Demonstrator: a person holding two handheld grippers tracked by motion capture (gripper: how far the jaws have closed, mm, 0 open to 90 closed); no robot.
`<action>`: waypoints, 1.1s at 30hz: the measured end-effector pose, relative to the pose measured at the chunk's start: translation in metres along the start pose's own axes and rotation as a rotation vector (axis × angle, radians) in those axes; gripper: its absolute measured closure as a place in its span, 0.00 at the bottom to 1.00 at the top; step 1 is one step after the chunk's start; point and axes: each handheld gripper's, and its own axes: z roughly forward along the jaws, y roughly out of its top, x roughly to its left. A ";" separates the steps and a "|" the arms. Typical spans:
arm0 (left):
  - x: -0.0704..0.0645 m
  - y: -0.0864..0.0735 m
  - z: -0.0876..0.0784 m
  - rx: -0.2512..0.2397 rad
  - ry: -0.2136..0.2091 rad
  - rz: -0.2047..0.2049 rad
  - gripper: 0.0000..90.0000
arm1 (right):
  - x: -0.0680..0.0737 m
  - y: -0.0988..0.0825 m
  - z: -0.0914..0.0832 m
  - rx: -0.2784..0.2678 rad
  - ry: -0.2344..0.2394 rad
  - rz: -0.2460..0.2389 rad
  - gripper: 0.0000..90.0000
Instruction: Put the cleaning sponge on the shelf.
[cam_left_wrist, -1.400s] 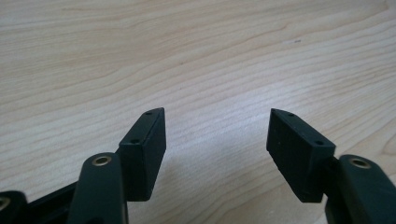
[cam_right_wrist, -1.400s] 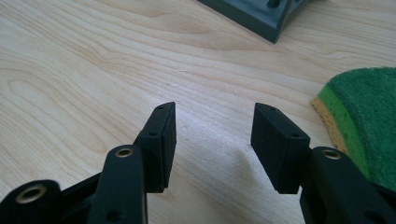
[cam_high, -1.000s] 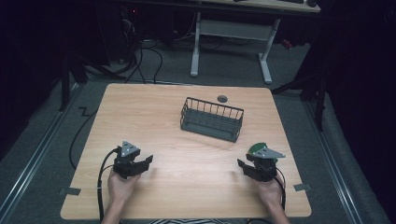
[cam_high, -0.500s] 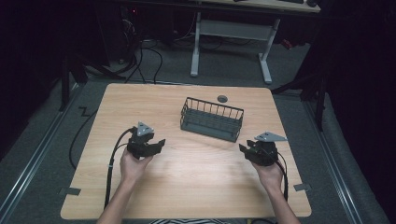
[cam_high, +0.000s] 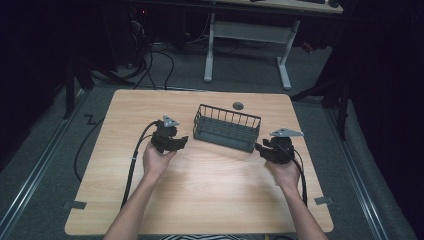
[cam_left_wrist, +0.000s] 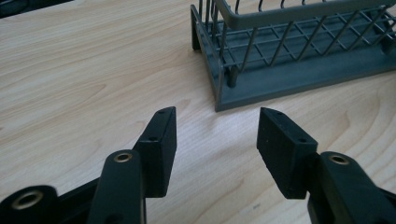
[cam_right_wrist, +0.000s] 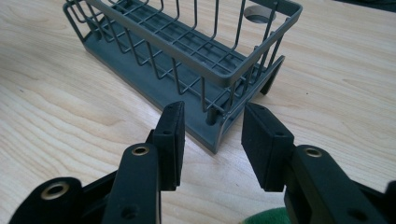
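While standing lengthwise near the middle of the wooden table (cam_high: 210, 190), slightly toward its far edge, the wire basket (cam_high: 227, 127) reads as a long, narrow, dark grey rack: thin upright wires along the sides, a thicker rounded rim band at the top, a grid of crossed wires for a floor, a solid flat base strip below with short feet at the corners. Empty inside, nothing but the wire grid across the bottom, plain in both gripper views. Just behind it, near the table's far edge, a small round dark hole (cam_high: 238, 105) in the tabletop, glimpsed through the wires in the right gripper view.

Flanked on both ends. At its left end, the left gripper (cam_high: 181, 141), jaws apart with only bare wood between them, lately narrowing, aimed at the basket's near corner (cam_left_wrist: 219, 100) and just short of it. At its right end, the right gripper (cam_high: 259, 146), jaws likewise apart and lately narrowing, pads on either side of the basket's end corner (cam_right_wrist: 215, 140) yet not pressing on it, clear gaps on both sides. Each held in a hand, left hand (cam_high: 156, 161) and right hand (cam_high: 285, 172), with black cables trailing back over the table.
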 end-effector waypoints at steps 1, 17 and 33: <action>0.000 0.000 0.000 0.000 0.000 0.000 0.56 | 0.000 0.000 0.000 0.000 0.000 0.000 0.67; -0.003 0.016 0.049 0.042 -0.010 -0.028 0.60 | -0.006 0.001 0.023 0.082 -0.003 0.021 0.72; -0.003 0.015 0.065 0.048 0.000 -0.050 0.72 | -0.007 0.000 0.041 0.146 0.004 0.024 0.82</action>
